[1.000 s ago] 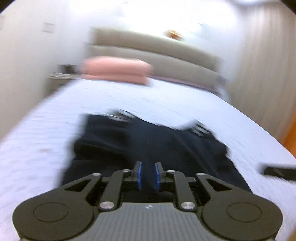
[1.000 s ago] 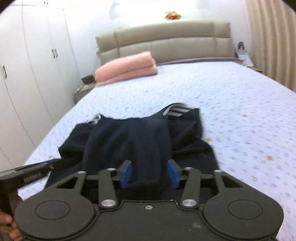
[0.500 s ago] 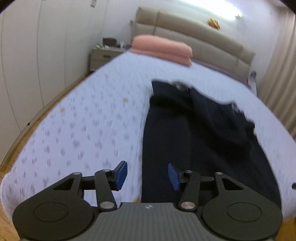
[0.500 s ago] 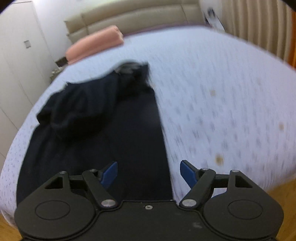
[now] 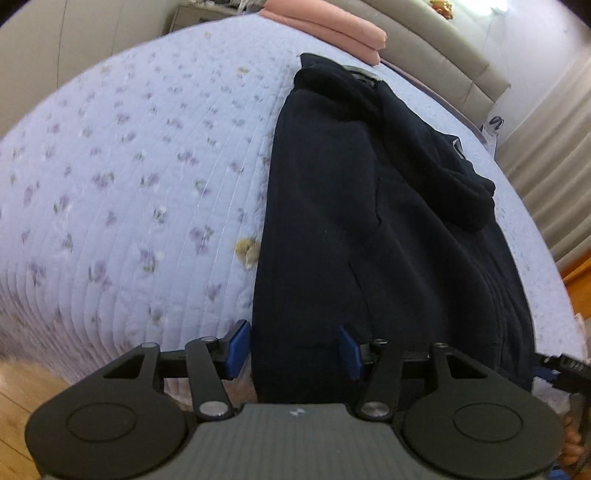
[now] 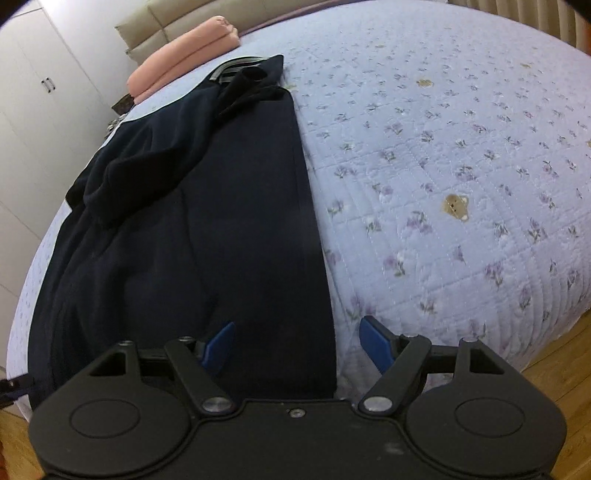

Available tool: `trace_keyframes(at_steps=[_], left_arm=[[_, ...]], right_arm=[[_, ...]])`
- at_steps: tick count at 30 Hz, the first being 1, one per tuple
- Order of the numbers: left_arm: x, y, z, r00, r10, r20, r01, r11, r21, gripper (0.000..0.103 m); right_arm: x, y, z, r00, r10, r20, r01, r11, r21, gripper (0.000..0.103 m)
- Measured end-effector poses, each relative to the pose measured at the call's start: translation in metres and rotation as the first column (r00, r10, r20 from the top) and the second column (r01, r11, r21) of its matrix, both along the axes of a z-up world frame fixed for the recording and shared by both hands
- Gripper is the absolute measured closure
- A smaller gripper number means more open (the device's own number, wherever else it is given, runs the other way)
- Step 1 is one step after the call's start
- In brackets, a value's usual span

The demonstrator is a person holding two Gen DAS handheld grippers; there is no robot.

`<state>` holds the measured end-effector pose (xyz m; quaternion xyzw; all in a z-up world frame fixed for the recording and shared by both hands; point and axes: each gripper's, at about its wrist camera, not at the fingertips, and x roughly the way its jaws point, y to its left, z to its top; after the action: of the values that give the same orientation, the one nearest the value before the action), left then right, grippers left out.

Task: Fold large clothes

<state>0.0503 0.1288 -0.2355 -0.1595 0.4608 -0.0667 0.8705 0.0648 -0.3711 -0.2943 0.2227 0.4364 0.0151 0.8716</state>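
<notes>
Quilted bed (image 5: 122, 177), dark jacket (image 5: 369, 229) flat, left tongs (image 5: 293, 350) and right tongs (image 6: 297, 345) angled down, both apart

One dark garment (image 5: 369, 221), one bed (image 5: 129, 166), two folded pink blankets (image 6: 184, 62), two grippers (image 5: 293, 349) (image 6: 297, 345).

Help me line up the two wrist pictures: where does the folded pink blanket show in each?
Left wrist: pink blanket at the top edge, right of centre, beyond the dark garment's far end.
Right wrist: pink blanket upper left, beside the garment's far end.
Shared landmark: the beige headboard behind it.
</notes>
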Motion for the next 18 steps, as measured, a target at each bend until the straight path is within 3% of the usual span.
trace_keyframes(at_steps=[6,15,17,18], left_arm=[[-0.008,0.013,-0.01,0.999,0.015,-0.034,-0.019,0.993,-0.118,0.047],[-0.009,0.018,-0.02,0.999,-0.002,-0.052,-0.009,0.979,-0.202,0.038],[-0.01,0.02,-0.024,0.998,-0.013,-0.065,-0.003,0.971,-0.239,0.037],[-0.009,0.02,-0.028,0.996,-0.021,-0.083,-0.002,0.965,-0.261,0.037]], right_arm=[[-0.011,0.002,-0.009,0.998,0.05,-0.032,-0.049,0.999,0.018,0.013],[-0.018,-0.004,-0.03,0.989,0.076,-0.124,-0.054,0.983,0.173,0.014],[-0.017,-0.002,-0.037,0.988,0.091,-0.122,-0.059,0.968,0.243,0.015],[-0.016,-0.001,-0.039,0.988,0.098,-0.122,-0.062,0.961,0.271,0.028]])
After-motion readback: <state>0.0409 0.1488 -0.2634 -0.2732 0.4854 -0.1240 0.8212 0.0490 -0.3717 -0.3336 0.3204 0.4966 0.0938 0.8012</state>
